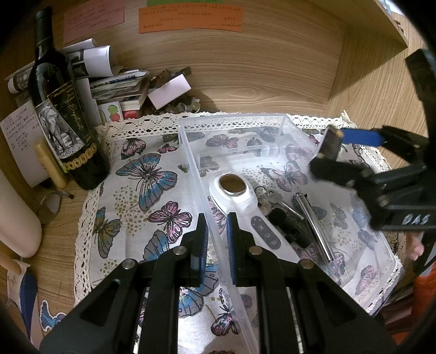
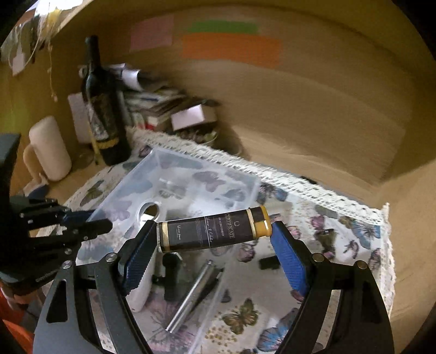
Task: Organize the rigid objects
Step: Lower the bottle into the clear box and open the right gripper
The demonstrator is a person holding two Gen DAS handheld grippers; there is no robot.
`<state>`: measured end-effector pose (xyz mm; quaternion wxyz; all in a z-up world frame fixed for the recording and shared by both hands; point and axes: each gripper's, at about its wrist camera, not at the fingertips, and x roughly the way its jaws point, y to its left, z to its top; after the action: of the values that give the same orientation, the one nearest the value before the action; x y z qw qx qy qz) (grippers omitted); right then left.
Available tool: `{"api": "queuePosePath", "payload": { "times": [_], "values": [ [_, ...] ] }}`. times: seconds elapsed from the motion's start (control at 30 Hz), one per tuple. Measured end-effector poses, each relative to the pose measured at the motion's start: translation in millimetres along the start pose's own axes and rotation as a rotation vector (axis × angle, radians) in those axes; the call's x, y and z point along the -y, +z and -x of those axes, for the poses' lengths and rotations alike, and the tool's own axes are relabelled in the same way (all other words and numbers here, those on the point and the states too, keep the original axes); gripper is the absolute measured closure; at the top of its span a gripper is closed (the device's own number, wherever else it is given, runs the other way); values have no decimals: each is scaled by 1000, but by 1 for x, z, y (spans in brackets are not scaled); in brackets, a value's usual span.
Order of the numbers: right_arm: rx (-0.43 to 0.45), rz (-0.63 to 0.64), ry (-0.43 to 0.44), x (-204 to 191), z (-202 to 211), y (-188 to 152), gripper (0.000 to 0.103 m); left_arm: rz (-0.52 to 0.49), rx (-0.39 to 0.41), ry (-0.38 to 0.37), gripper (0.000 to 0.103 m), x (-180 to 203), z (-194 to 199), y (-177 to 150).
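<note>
A wooden bench [image 1: 259, 81] carries a lace-edged cloth [image 1: 141, 174] printed with butterflies. On the cloth sits a clear plastic bin [image 1: 234, 119], open at the top.

The left gripper [image 1: 217, 239] comes in from the near edge of the bench. Its jaws straddle the bin's left wall, one blue pad outside and one inside; whether they press the wall or merely flank it cannot be told.

Inside the bin, toward its near side, lie a white handheld magnifier [image 1: 234, 190], a bunch of keys [image 1: 268, 200], a silver metal tube [image 1: 313, 226] and some small black pieces, too dark to identify.

The right gripper [image 2: 215, 234] hangs above the bin's right side. Its jaws are clenched on a dark cylindrical lighter [image 2: 215, 231] with gold bands and a mustard-yellow cap, gripping it end to end so that it lies crosswise between the blue pads. In the left wrist view the same lighter [image 1: 329, 144] appears end-on over the bin's far right part.

At the far left corner of the bench stands a dark wine bottle [image 1: 62, 109] with an elephant on its label, upright, just off the cloth. Behind it is a heap of papers and booklets [image 1: 114, 81]. Coloured paper notes [image 1: 190, 19] are stuck to the back wall. The right wrist view is blurred.
</note>
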<state>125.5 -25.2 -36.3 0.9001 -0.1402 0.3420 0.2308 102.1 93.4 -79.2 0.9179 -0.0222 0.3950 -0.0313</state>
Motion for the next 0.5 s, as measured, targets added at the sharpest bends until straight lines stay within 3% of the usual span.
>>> {"api": "queuePosePath", "payload": {
  "times": [0.23, 0.5],
  "values": [
    [-68, 35, 23, -9, -22, -3, 21, -1, 0, -1, 90, 0, 0, 1],
    [-63, 67, 16, -14, -21, -3, 21, 0, 0, 0, 90, 0, 0, 1]
  ]
}}
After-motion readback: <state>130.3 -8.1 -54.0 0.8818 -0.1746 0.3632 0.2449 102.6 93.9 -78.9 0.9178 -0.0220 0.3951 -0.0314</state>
